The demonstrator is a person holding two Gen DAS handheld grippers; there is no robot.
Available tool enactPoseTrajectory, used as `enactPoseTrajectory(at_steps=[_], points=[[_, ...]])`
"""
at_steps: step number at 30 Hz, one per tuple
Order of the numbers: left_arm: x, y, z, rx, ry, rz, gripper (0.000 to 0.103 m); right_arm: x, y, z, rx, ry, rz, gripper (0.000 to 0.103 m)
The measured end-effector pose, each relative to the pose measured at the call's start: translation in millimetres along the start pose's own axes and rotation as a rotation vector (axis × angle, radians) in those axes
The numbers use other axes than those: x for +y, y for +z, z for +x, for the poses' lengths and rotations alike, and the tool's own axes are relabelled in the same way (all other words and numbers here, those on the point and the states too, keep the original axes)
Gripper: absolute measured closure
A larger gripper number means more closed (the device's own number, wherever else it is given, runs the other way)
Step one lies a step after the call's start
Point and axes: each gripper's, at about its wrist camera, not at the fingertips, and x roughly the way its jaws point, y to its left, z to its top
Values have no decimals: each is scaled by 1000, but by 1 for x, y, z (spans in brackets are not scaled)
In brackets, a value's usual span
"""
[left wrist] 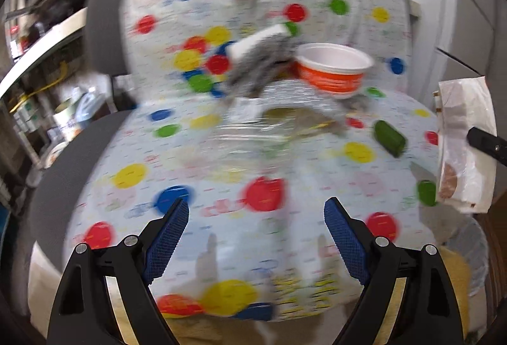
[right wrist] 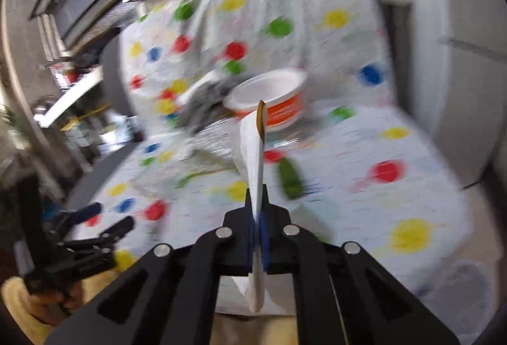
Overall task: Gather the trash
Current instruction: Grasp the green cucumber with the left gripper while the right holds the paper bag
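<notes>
Both views were smeared by motion blur, so the print on the orange cup could not be read. The grey crumpled thing beside it stayed unidentifiable. The white paper wrapper ran below the closed right gripper, hiding its lower part. Shelf clutter was too blurred to name.

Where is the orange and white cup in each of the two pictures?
Left wrist view: the orange and white cup sits right of centre in the upper half, tipped, beside a grey crumpled thing.
Right wrist view: the cup is near the middle, just behind the top of the white paper wrapper that the right tool pinches.
Shared landmark: the dark green packet on the spotted cloth, nearer the camera than the cup.
</notes>
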Motion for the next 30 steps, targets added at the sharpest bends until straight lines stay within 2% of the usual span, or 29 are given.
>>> enactPoseTrajectory(at_steps=[3,5,9,12,17,20,23,28,30], points=[[-34,10,9,5,-87,29,16,-23,-5,-19,-51,-109,-7,99],[-55,16,17,5,-118,38,16,-42,-8,-22,-68,-172,-1,99],[-117,45,48,14,-206,57,16,-80,-15,-20,-65,-208,60,99],[-163,70,78,14,-238,71,16,-105,-18,-18,-69,-223,91,99],[-220,97,133,68,-203,66,17,-135,-20,-14,-68,-236,121,99],[-228,98,152,104,-195,61,16,-150,-23,-8,-62,-225,140,99],[-222,97,152,105,-190,35,16,-159,-26,-3,-63,-209,164,99],[-198,88,124,114,-80,15,21,-167,-32,-8,-78,-190,192,99],[-187,85,115,106,-123,-14,21,-169,-33,-9,-83,-188,201,99]])
